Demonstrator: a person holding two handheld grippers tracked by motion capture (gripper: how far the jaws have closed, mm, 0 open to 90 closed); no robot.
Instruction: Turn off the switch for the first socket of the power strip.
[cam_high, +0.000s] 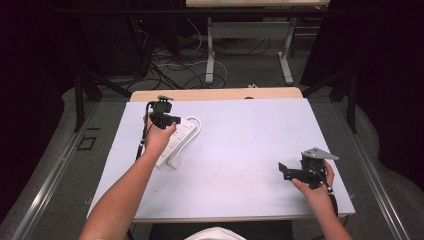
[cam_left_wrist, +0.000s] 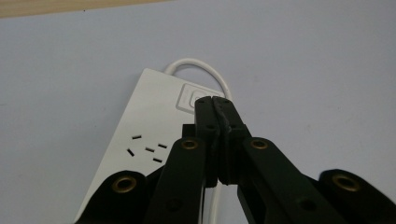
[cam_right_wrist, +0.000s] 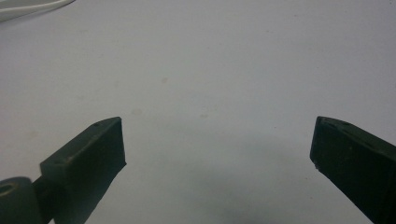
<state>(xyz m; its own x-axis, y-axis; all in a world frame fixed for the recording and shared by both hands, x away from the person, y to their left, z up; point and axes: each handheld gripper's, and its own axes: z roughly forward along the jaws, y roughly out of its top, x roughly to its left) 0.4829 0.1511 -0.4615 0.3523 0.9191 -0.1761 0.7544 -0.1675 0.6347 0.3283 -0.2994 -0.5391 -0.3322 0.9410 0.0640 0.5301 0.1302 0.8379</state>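
Observation:
A white power strip lies on the left of the pale table sheet, with its white cord looping at the far end. My left gripper hovers over it, held by a hand. In the left gripper view, the left gripper has its black jaws pressed together with nothing between them. Its tips sit over the strip's square switch at the far end of the power strip. I cannot tell whether they touch it. My right gripper rests low at the right, and in its own view it stands open over bare sheet.
The pale sheet covers a wooden table whose far edge shows beyond it. Cables and table legs stand on the floor behind. A loop of cord curls past the strip's end.

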